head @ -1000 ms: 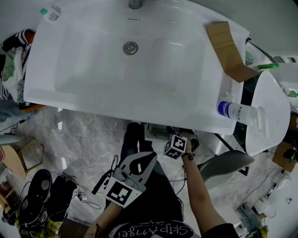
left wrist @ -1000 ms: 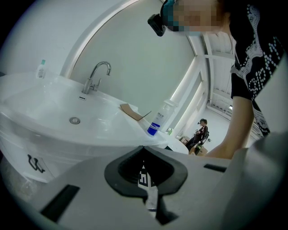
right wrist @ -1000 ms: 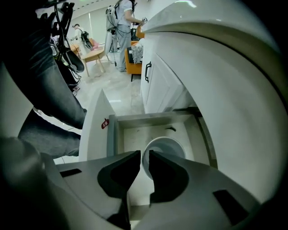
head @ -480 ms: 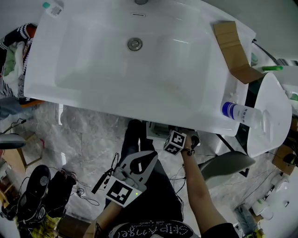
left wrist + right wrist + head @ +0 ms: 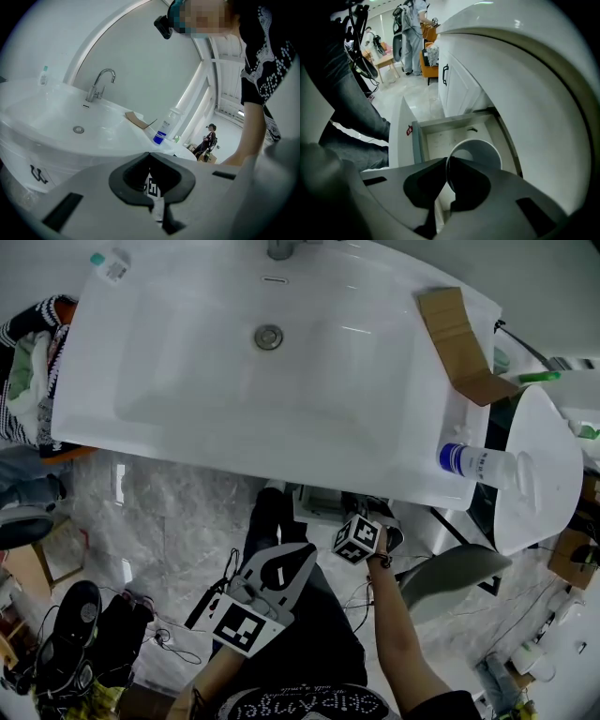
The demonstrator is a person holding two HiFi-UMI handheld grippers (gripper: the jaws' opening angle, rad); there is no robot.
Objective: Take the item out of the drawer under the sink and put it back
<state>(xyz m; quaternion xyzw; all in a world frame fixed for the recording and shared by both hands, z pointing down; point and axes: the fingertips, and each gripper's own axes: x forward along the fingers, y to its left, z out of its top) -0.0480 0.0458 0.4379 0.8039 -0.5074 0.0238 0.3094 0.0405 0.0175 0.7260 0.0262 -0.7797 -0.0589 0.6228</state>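
Pale marbled floor lies around a white sink [image 5: 234, 451] seen from above in the head view, the drawer itself hidden beneath its front edge. On the sink top a blue-capped bottle [image 5: 478, 467] lies at the front right corner, a cardboard piece [image 5: 457, 341] rests along the right edge and a small bottle [image 5: 111, 264] stands at the far left corner. The left gripper [image 5: 292, 563] hangs near the person's lap, well clear of the sink, while the right gripper [image 5: 361, 538] reaches down just under the front edge. In the left gripper view the 2 jaws are pressed together with nothing between them, aimed over the basin towards the faucet [image 5: 101, 82]. In the right gripper view the drawer [image 5: 440, 133] stands pulled out, and the jaws, which have just been closing, pinch the rim wall of 1 white cup [image 5: 480, 152] that sits in or just over the drawer. By this reading the taking-out is only beginning: the drawer is open and the cup gripped, while lifting it out, returning it and letting go remain. Close at the right, the sink's curved underside overhangs the drawer and narrows the way up; a trouser leg [image 5: 351, 117] stands at the drawer's left.
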